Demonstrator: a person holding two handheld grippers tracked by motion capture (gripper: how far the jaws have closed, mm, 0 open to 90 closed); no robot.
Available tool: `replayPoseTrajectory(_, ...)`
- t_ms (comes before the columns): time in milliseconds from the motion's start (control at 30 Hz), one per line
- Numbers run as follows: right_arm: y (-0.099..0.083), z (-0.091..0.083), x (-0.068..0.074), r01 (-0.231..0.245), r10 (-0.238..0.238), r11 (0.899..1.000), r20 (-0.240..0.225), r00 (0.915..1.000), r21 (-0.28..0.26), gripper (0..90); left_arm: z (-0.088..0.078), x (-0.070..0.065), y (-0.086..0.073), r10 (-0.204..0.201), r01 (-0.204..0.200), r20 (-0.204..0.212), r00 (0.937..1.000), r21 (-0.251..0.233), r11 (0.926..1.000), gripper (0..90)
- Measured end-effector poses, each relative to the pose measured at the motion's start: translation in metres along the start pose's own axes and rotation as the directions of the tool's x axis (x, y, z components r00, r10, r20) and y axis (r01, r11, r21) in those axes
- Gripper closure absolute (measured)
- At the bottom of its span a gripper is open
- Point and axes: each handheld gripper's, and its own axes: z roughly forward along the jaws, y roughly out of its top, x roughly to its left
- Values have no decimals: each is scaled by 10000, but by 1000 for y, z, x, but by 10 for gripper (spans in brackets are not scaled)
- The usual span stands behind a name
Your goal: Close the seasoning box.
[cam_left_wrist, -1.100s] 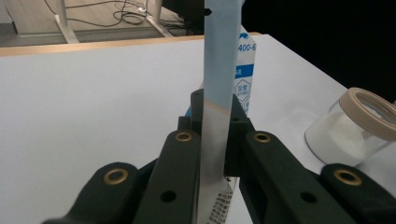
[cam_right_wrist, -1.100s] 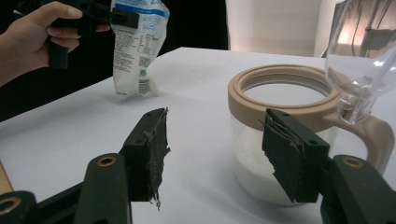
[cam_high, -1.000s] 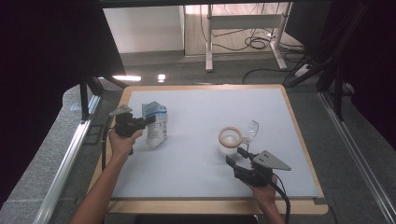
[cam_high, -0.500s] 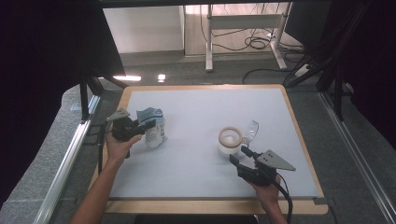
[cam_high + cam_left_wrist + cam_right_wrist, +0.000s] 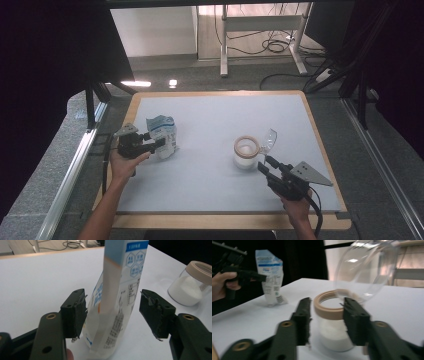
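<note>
Left tongs (image 5: 113,315) level, parted, astride upright pouch (image 5: 117,302).

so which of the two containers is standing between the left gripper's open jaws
The blue-and-white pouch, standing between the left gripper jaws; the jar sits apart near the right gripper.

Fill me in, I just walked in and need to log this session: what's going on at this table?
A person works with a handheld gripper in each hand. The left gripper has just been opening around an upright blue-and-white pouch, which stands between its jaws with gaps on both sides. The right gripper has been closing toward a jar of white powder with a tan rim; a clear lid tilts beside the jar.
</note>
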Motion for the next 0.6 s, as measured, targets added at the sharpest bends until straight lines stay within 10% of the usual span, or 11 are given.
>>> replayPoseTrajectory(133, 8, -7, -15, -184, 200, 9996, 783, 9967, -217, 890, -5, 2, -10, -153, 154, -41, 9999, 64, 9999, 372)
replayPoseTrajectory(600, 30, 26, -37, -419, 455, 9988, 1627, 9856, -259, 898, -6, -8, -27, 52, -48, -63, 10000, 554, 9985, 369)
